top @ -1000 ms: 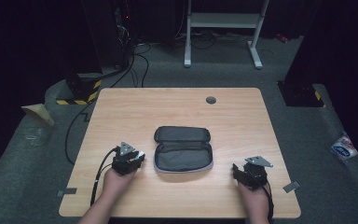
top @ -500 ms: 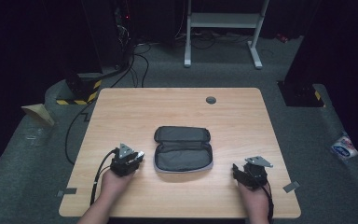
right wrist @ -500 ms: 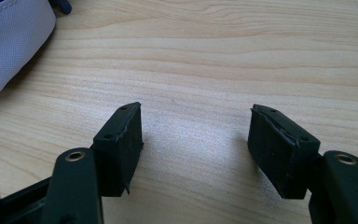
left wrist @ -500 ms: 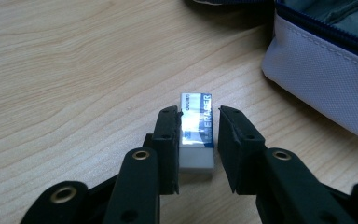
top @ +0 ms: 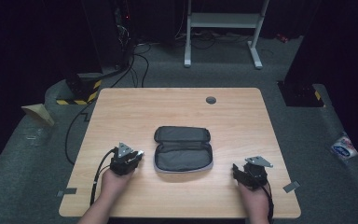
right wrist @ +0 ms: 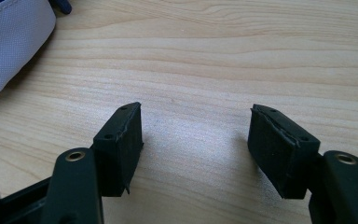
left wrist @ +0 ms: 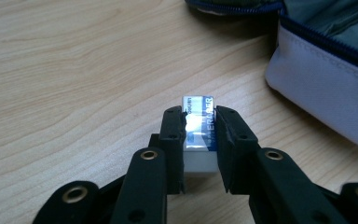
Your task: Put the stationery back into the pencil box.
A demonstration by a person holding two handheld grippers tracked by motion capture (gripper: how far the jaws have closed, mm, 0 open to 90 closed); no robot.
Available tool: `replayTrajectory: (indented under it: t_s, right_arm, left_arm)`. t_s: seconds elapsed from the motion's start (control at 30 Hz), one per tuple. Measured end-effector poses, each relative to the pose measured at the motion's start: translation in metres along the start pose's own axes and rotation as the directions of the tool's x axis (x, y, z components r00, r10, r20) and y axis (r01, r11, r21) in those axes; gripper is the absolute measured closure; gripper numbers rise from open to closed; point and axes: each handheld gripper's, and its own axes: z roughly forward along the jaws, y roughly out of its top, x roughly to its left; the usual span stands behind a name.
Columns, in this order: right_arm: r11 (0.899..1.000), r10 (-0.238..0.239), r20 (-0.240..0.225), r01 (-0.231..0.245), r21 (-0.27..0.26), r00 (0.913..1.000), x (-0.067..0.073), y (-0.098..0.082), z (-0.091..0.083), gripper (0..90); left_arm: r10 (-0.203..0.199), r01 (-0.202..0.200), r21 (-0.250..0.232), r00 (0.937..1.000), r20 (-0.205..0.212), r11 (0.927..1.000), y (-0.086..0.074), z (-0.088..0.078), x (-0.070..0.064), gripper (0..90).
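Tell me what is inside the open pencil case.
The pencil case lies unzipped on the table; in the high view only its dark grey lining shows. Its near wall may hide something small. The eraser sits outside, clamped in the left gripper.

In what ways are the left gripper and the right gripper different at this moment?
The left gripper has its jaws closed on a white eraser with a blue printed sleeve; the right gripper has its jaws spread wide with bare table between them. In the high view, the left gripper sits close beside the open pencil case, while the right gripper sits farther from it. Both have black jaws, are held low over the table, and are carried in a hand.
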Motion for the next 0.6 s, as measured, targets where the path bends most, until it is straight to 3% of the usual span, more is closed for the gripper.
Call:
replayTrajectory:
  t_s: [0.6]
  right_arm:
    - [1.000,0.001,0.000,-0.001,0.000,1.0000,0.000,0.000,0.000,35.0]
  left_arm:
    - [0.036,-0.034,-0.096,0.9993,0.013,0.9948,0.010,-0.021,-0.008,73.2]
